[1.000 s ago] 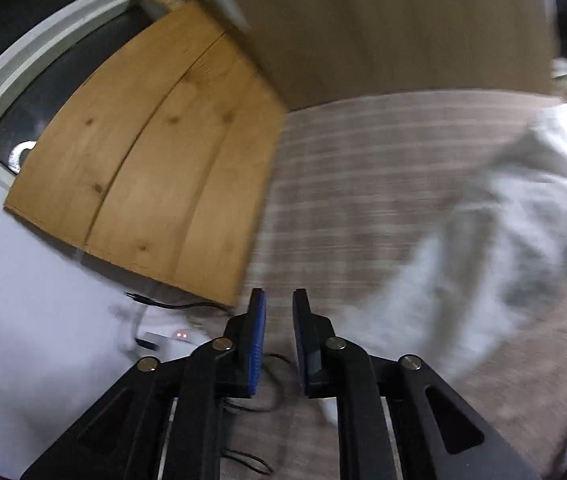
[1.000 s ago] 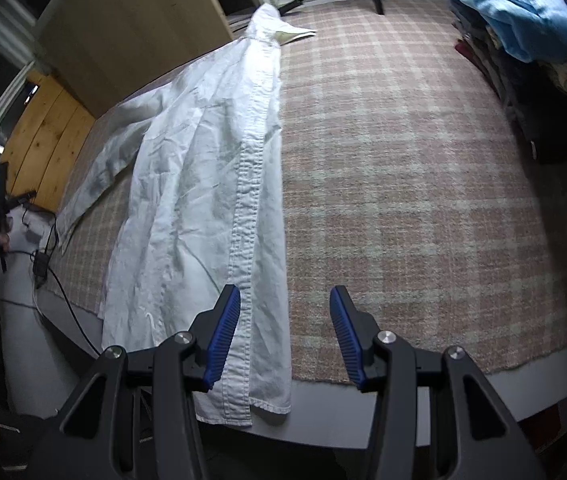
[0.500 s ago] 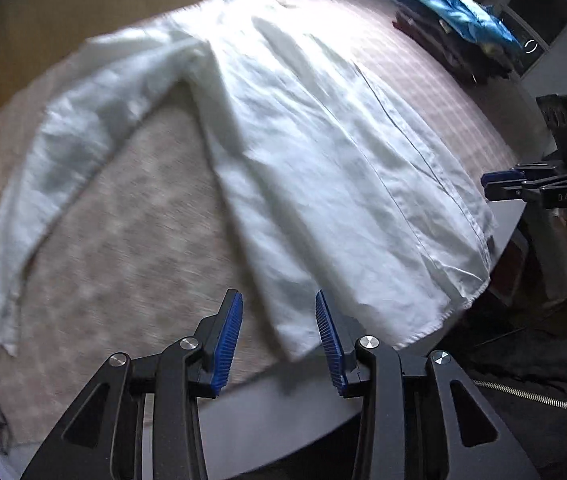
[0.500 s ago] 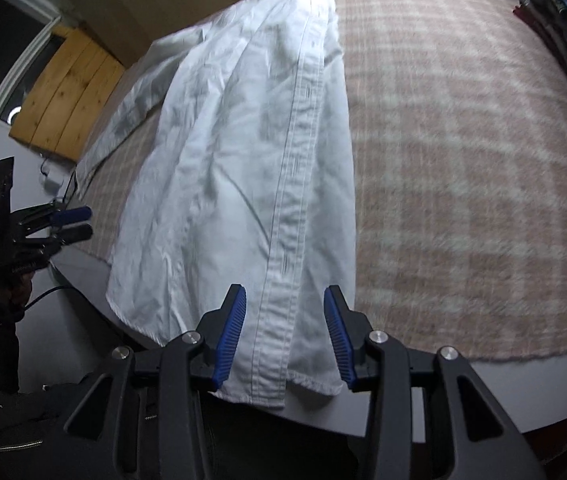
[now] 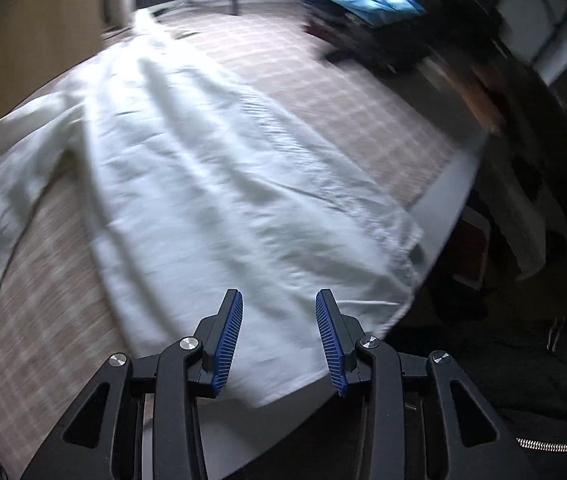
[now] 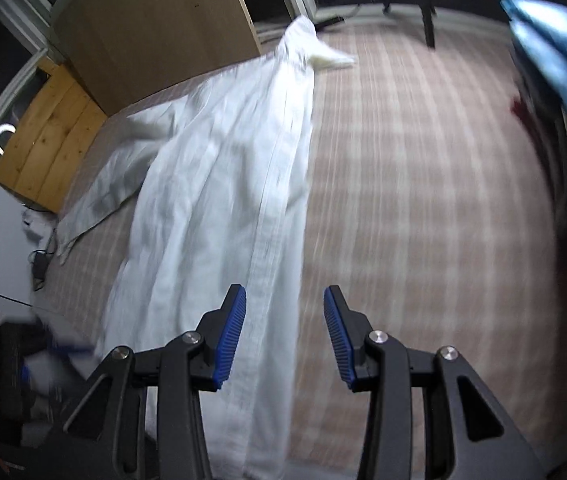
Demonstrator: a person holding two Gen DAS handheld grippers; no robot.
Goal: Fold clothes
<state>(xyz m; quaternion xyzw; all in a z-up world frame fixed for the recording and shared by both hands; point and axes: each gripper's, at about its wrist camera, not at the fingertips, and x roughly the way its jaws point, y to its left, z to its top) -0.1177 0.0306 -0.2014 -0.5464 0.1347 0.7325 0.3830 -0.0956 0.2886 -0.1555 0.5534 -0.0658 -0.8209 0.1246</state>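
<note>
A white shirt [image 5: 211, 200] lies flat on the plaid table [image 5: 323, 92], hem at the near edge. Left gripper [image 5: 279, 336] and right gripper [image 6: 285, 334] hover above the hem, jaws parted, holding nothing.

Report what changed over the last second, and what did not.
The left gripper swung from the wooden board to the white shirt hem, jaws now wider. The right gripper shifted onto the hem's button strip, jaws slightly narrower. Neither grips anything. The shirt stays flat on the checked cloth.
</note>
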